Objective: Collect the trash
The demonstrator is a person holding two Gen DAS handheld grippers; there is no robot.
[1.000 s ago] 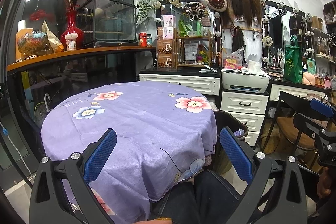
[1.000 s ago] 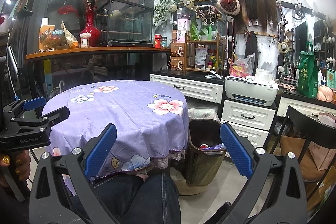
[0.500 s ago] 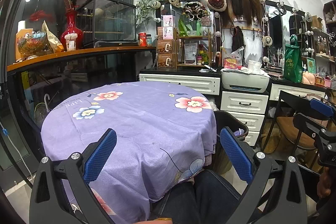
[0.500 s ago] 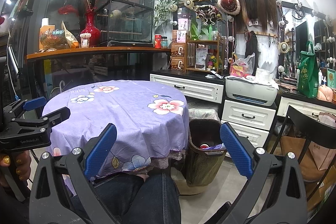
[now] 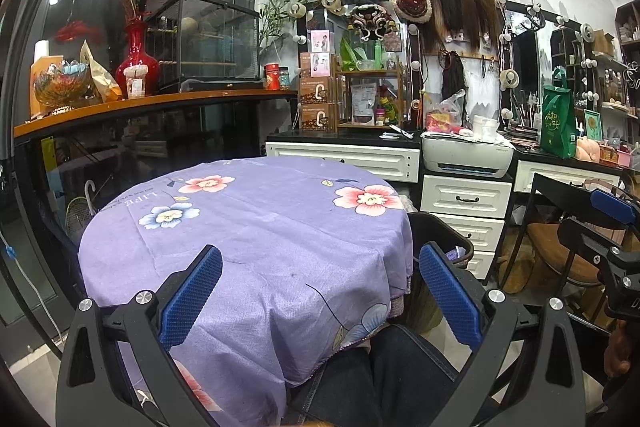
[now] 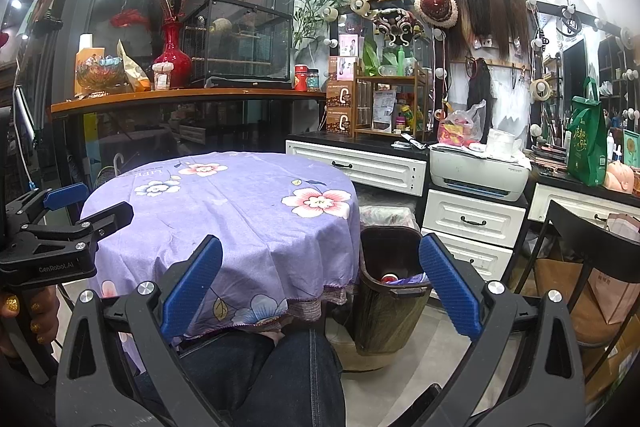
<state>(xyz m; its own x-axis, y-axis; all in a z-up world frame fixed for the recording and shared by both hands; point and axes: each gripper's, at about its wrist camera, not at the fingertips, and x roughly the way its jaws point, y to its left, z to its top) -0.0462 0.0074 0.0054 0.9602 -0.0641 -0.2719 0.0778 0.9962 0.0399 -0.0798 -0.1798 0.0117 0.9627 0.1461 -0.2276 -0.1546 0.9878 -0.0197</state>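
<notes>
Both claws spread, empty, over purple tablecloth [image 5: 260, 239].
Trash bin [image 6: 390, 291] at 3 o'clock of table; contents look like wrappers, unclear.

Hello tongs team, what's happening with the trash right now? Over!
Left tongs open, empty. Right tongs open, empty. Dark brown trash bin beside the purple flowered round table, rubbish inside. Nothing blocking.

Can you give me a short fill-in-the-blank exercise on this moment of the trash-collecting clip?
1. The round table is covered by a floral cloth whose main colour is ____.
2. The jaws of the right gripper stand ____.
3. The brown trash bin stands on the floor beside the ____.
4. The left gripper holds ____.

Missing words: purple; open; table; nothing
</notes>
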